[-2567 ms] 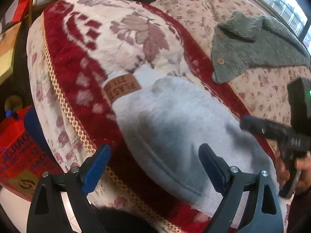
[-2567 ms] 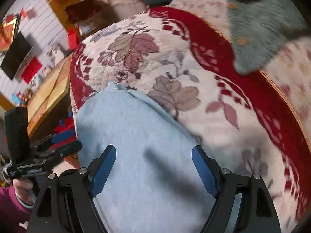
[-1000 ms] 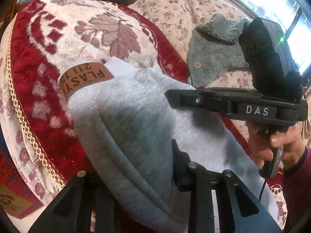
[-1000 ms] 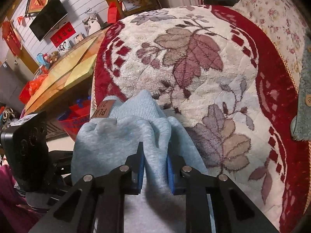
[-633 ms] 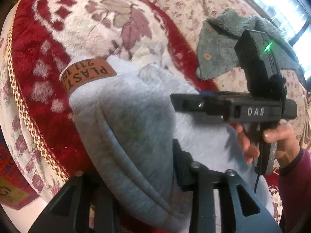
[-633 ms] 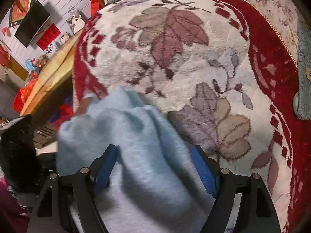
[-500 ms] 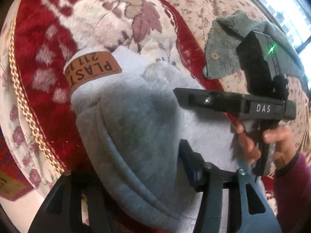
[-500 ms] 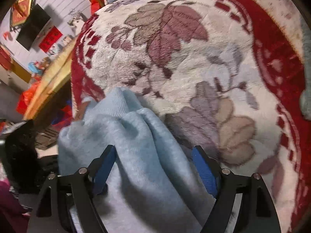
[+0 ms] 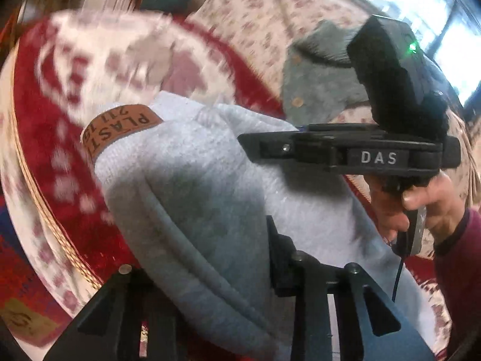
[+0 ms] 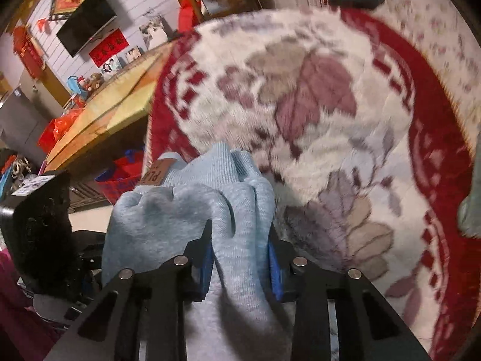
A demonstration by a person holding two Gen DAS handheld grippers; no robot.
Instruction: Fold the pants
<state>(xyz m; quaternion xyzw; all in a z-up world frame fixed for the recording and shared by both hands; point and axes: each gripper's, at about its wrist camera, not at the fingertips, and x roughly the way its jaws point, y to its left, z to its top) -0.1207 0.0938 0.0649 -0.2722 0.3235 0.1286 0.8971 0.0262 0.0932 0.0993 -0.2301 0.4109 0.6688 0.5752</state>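
The light grey-blue pants [image 9: 195, 180] lie folded and bunched on a plush blanket, their brown leather label [image 9: 120, 129] at the far left end. My left gripper [image 9: 207, 240] is closing on a thick roll of the pants. Its left finger is buried under the cloth and its right finger [image 9: 279, 252] presses the fabric. In the right wrist view the pants [image 10: 168, 210] rise in a ridge. My right gripper [image 10: 240, 240] is closing too, both blue pads pinching that ridge near the label [image 10: 156, 171]. A hand [image 9: 421, 210] holds the right gripper [image 9: 252, 146] beside the pants.
A red and cream flowered blanket [image 10: 315, 105] covers the seat. A grey-green fleece garment [image 9: 318, 90] with buttons lies on the floral sofa cover [image 9: 255, 30] behind. Beyond the blanket's edge stand a yellow table [image 10: 105, 111] and a red bag [image 10: 126, 180].
Both grippers spread their jaws about half a second ago and have closed on the pants again. The right one now pinches a raised ridge of cloth.
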